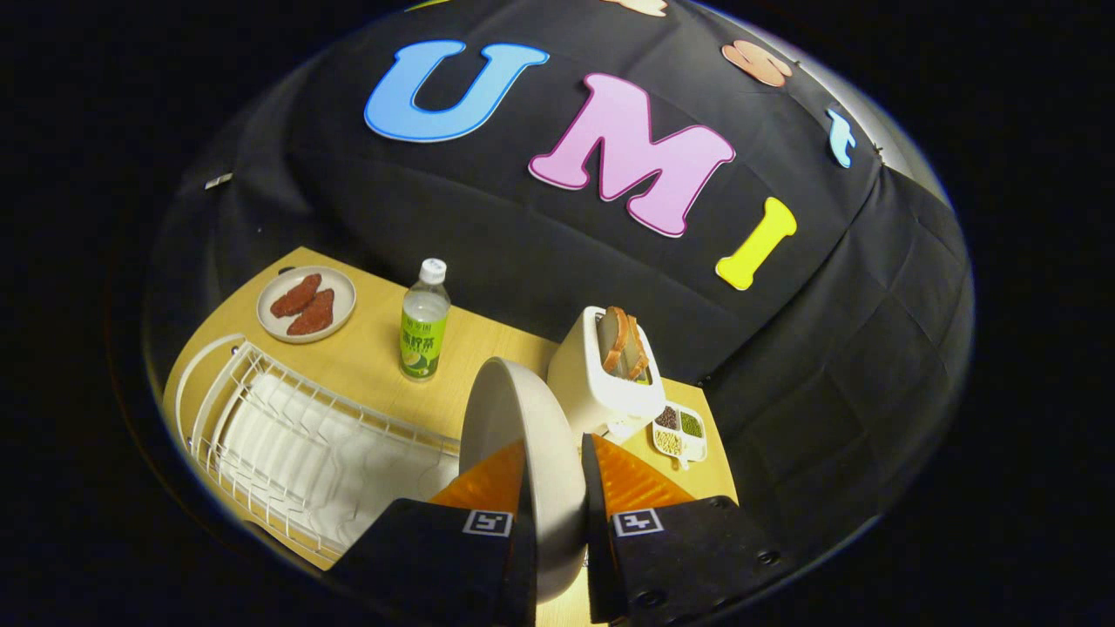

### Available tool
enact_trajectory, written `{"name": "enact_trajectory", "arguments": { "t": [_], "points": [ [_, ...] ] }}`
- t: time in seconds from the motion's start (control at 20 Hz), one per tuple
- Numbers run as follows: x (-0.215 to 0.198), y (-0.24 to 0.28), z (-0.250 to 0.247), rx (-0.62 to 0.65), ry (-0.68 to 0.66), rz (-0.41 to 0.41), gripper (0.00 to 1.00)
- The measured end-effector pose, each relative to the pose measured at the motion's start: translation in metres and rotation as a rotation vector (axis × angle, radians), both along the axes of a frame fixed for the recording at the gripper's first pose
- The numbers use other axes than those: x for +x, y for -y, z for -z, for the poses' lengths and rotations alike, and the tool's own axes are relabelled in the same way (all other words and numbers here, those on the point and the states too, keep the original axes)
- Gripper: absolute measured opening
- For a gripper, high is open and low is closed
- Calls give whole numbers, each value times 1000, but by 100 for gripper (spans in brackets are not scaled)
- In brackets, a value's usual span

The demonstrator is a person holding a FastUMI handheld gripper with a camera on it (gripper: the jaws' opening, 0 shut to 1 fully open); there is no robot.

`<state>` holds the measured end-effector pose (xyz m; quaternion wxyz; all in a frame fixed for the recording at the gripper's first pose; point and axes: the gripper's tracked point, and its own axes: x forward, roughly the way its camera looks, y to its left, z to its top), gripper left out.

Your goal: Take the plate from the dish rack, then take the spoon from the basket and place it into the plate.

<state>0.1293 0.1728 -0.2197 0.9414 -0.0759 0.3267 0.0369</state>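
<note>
A cream plate [523,418] stands on edge between my fingers, held up above the wooden table [366,348]. My gripper [557,470] is shut on the plate's rim, one finger on each face. The white wire dish rack [287,435] lies below and to the left of the fingers, with a white ribbed tray inside it. The plate hides the table straight ahead of the fingers.
A white toaster [601,374] with bread slices stands just beyond the plate on the right. Next to it sits a small divided dish of beans [681,431]. A green-labelled bottle [423,322] stands past the rack, and a plate of red meat pieces [306,303] lies at the far left corner.
</note>
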Motion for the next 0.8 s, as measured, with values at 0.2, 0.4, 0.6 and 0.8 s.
{"name": "enact_trajectory", "arguments": {
  "t": [0.2,0.4,0.6,0.8],
  "points": [
    [-19,20,-21,152,3,13,27],
    [-53,53,-28,288,-27,42,27],
    [-101,86,-19,368,-91,39,27],
    [-157,114,6,465,-179,71,27]
  ]
}}
